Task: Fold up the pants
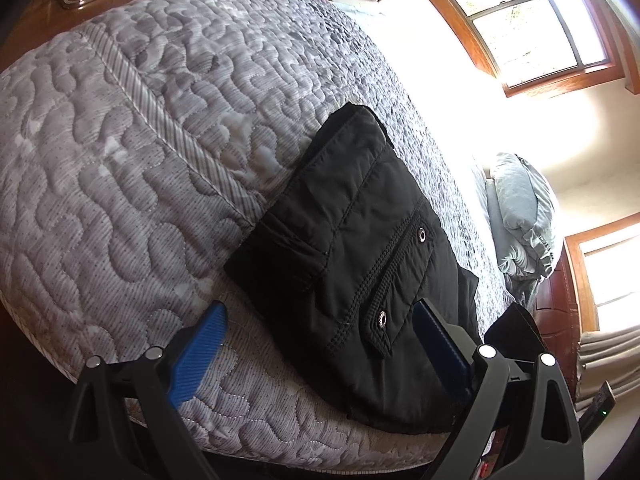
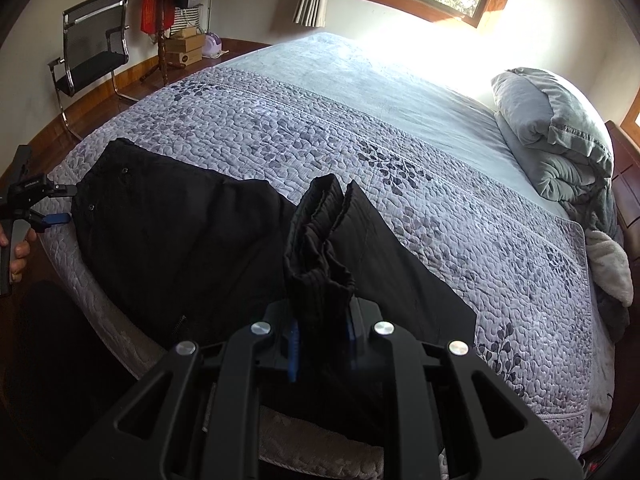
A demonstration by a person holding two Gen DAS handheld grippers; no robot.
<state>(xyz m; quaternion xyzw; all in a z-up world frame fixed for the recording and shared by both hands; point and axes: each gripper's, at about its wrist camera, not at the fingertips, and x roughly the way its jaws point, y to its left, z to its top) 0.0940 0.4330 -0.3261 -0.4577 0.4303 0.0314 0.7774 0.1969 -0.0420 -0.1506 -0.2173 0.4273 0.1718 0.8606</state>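
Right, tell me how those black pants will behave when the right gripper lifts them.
Probably floppy: the black pants bunch into soft folds where the right gripper clamps them. The smooth, nylon-like shell may slide on the quilt. The unheld part will likely drape and trail.

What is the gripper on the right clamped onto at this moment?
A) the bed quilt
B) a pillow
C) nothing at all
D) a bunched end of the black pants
D: in the right wrist view the right gripper has its blue-padded fingers pressed against a gathered bunch of the black pants, lifted above the quilt.
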